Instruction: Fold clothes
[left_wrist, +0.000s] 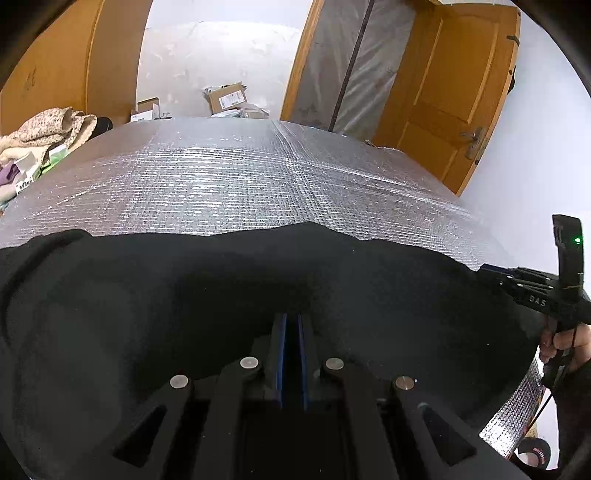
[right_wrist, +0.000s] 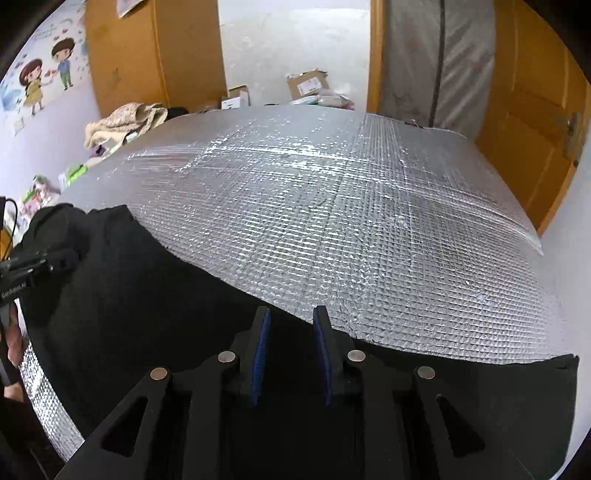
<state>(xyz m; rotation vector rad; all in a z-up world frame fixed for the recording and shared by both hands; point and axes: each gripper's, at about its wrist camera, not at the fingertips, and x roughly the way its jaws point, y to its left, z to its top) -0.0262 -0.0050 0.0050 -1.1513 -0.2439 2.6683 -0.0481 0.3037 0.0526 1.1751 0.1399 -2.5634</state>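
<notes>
A black garment (left_wrist: 147, 295) lies spread over the near part of a silver foil mat (left_wrist: 240, 177). My left gripper (left_wrist: 291, 321) is down in the cloth, its blue pads almost together with dark fabric pinched between them. In the right wrist view the garment (right_wrist: 129, 295) runs along the mat's (right_wrist: 369, 221) near edge. My right gripper (right_wrist: 290, 314) stands over the garment's far hem with its pads well apart, and the cloth lies under the gap untouched. Each gripper shows in the other's view: the right gripper (left_wrist: 487, 272) held by a hand, the left gripper (right_wrist: 72, 254) on a bunched part of the cloth.
A heap of beige cloth (right_wrist: 125, 118) and small packets sit at the mat's left side. Cardboard boxes (right_wrist: 308, 86) lie on the floor beyond the far edge. A wooden door (left_wrist: 454, 92) stands open at the right, beside a plastic sheet.
</notes>
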